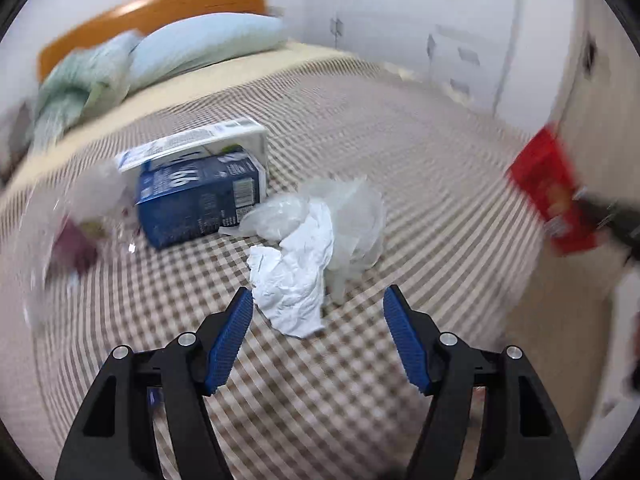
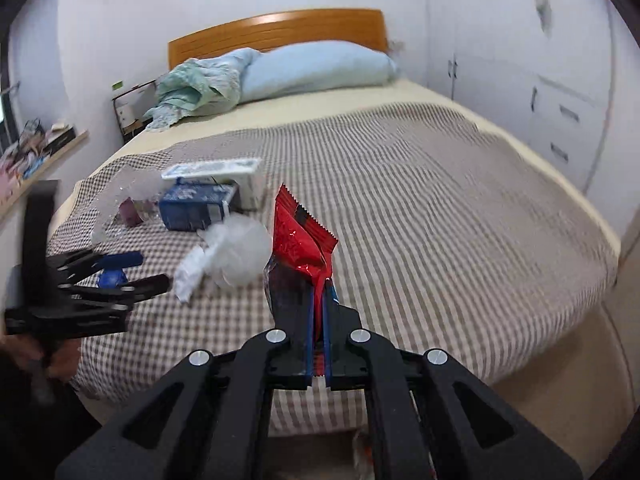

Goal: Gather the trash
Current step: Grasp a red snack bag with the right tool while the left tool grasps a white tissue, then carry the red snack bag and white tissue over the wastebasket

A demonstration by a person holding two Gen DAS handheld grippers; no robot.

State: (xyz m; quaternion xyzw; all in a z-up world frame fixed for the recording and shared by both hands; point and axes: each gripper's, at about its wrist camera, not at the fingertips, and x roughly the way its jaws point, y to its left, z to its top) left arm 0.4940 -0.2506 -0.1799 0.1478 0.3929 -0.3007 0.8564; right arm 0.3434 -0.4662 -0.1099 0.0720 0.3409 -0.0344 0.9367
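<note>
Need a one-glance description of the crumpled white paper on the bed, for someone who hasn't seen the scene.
On the checked bedspread, look in front of the blue carton. The crumpled white paper lies there against a clear plastic bag. It alone is opaque, matte white and creased, nearest the open left tool.

Large white numerals that look like "66" or "99" run across the dark face of a blue carton [image 1: 200,196] lying on its side on the checked bedspread [image 1: 400,168]; a barcode panel and fine print beside them are too small to read. Printing on the red snack wrapper [image 2: 298,240] is blurred beyond reading.
</note>
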